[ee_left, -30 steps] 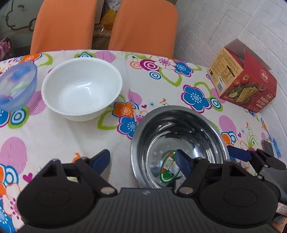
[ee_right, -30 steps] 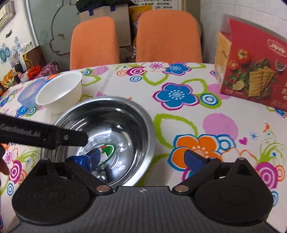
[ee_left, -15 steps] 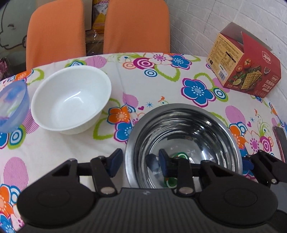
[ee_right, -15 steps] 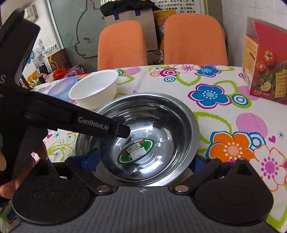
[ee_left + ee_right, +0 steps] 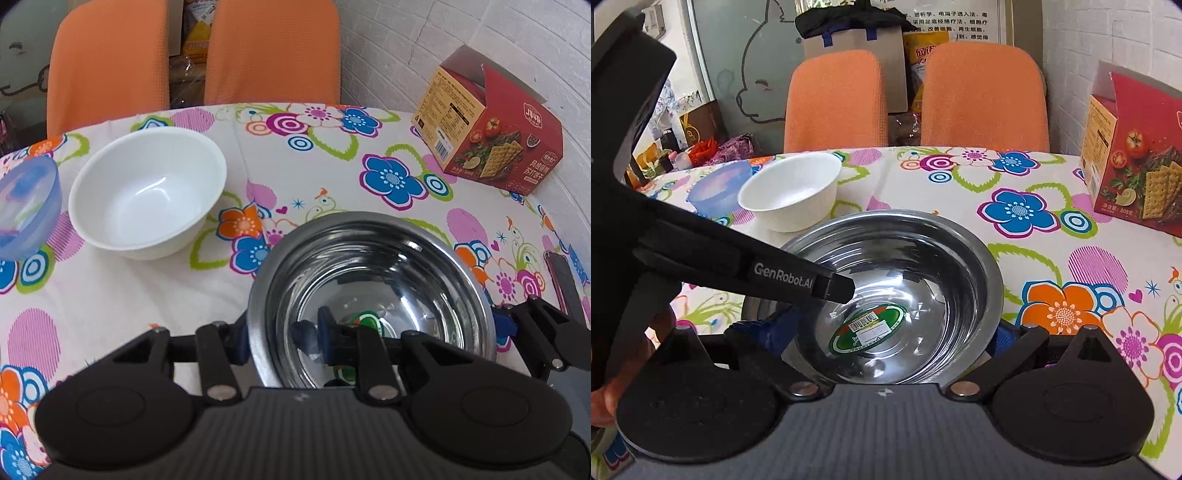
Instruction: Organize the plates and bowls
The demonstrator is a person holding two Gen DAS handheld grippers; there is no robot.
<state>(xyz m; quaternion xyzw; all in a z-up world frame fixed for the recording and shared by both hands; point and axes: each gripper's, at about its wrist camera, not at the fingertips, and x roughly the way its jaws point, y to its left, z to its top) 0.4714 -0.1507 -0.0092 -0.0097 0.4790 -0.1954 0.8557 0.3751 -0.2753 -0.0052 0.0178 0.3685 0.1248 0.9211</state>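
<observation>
the left gripper [image 5: 284,338] has drawn its two blue-padded fingers together over the last second: a moment ago they stood wide apart, one outside and one inside the round shiny steel bowl [image 5: 373,291], and now they sit on either side of the bowl's near-left rim, one pad outside the wall and one inside, apparently pinching it. the steel bowl has also come closer in both wrist views and looks raised off the flowered tablecloth [image 5: 325,177], though how high it is cannot be told.

the right gripper [image 5: 890,336] has its fingers spread wide, one on each side of the bowl's near edge, the bowl lying between them; whether the pads touch the metal is hidden, so it looks like a cradle rather than a firm clamp. a green oval sticker [image 5: 870,328] shows on the bowl's floor.

to the far left stands the plain white ceramic bowl [image 5: 147,195], empty and upright, with the translucent blue plastic bowl [image 5: 26,206] just beside it on its left. the red cracker box [image 5: 491,147] sits well apart at the far right.

my reading: the grasp on the steel bowl is now made, so stacking can begin; being the largest, it likely serves as the base for the others.
</observation>
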